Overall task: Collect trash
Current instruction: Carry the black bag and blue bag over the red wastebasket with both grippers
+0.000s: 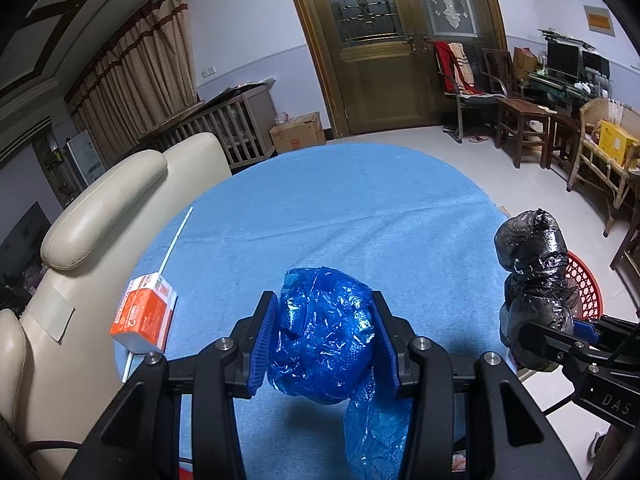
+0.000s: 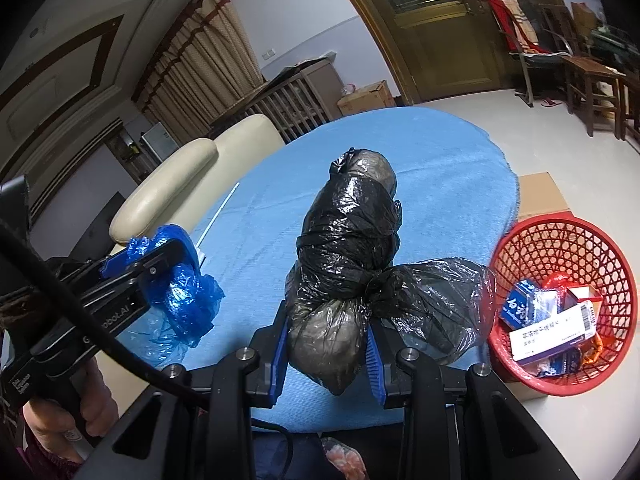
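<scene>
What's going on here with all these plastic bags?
A person is clearing trash off a blue-covered table with two handheld grippers. The left gripper is clamped on a crumpled blue plastic bag; the right gripper holds a tied black bag. A red basket beside the table already holds some boxes. An orange carton remains.

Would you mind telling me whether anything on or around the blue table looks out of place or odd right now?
Nothing looks spilled or damaged. An orange and white carton with a long white straw lies on the blue tablecloth, overhanging its left edge. The crumpled blue plastic bag and knotted black plastic bag are both gripped, beside the red mesh basket.
</scene>
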`<state>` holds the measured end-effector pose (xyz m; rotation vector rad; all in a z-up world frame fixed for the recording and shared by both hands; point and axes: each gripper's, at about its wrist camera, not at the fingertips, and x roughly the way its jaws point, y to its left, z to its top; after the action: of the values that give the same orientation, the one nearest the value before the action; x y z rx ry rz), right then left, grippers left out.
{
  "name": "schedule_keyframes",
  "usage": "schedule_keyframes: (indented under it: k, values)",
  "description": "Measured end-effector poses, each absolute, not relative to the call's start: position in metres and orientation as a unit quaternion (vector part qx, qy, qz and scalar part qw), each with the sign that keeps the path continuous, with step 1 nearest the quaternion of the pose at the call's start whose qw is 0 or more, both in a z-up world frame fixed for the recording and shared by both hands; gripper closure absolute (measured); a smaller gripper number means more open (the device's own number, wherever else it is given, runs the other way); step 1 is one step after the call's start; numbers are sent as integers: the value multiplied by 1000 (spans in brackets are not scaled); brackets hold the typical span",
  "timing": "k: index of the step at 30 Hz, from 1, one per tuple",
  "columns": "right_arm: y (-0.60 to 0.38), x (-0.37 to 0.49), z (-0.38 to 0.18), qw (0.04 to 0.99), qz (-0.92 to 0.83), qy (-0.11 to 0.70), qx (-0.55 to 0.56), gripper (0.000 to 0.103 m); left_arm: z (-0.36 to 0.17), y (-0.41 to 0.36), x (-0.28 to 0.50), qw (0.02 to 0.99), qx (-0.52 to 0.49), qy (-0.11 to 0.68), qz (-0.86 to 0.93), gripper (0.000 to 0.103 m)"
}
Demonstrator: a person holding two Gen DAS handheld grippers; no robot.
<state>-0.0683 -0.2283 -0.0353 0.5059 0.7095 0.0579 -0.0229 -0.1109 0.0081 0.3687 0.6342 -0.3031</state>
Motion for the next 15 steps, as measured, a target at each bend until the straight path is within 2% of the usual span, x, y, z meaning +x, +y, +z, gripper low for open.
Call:
schedule_keyframes:
  k: [15]
  values:
    - [-230, -69, -38, 902, 10, 339, 267, 68, 7, -130, -30, 917, 198, 305, -165, 55]
